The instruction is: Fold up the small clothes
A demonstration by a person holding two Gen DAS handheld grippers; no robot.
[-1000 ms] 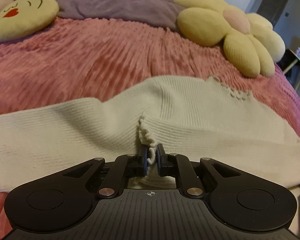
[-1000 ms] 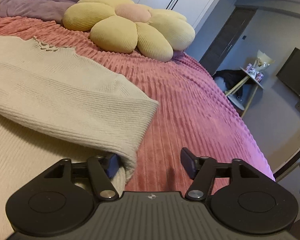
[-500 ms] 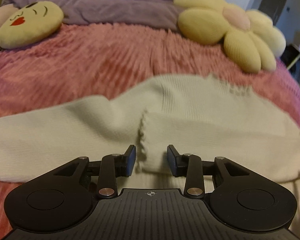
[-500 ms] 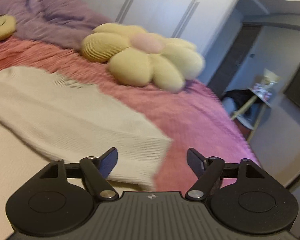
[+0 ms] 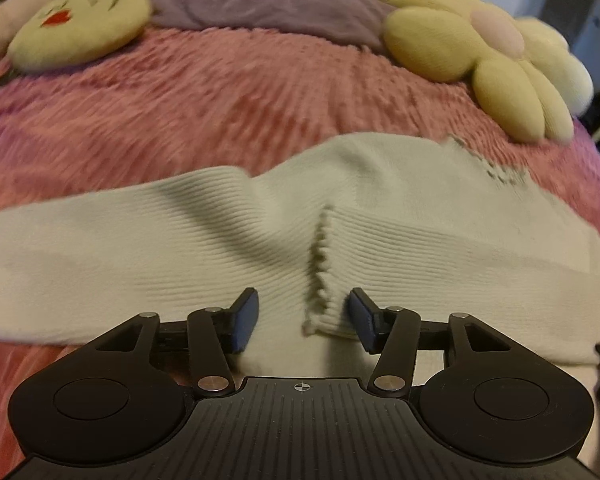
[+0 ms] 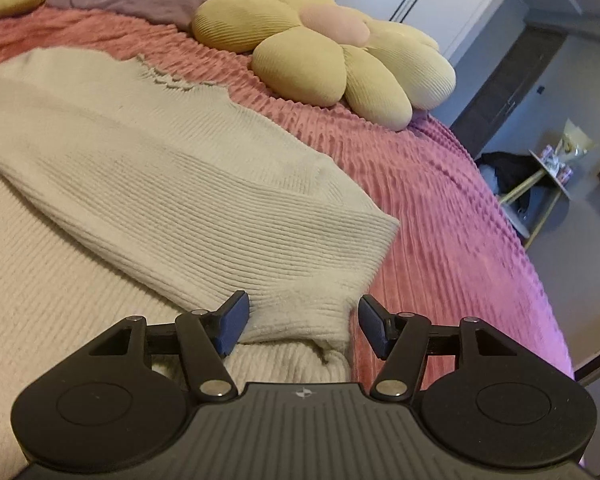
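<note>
With both the left gripper (image 5: 303,316) and right gripper (image 6: 303,326) spread wide and holding nothing, the cream ribbed sweater (image 6: 148,168) on the pink bedspread (image 5: 220,92) may let its folded sleeve (image 5: 440,264) slide off.

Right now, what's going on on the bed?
A person with tongs in each hand is folding a cream knitted sweater spread on a pink bedspread. One sleeve is laid across the body, its cuff near the middle. The left tongs are open with the cuff between the fingers, gripping nothing. The right tongs are open too, at the folded edge on the sweater's right side. The other sleeve lies stretched out, not yet folded.
</note>
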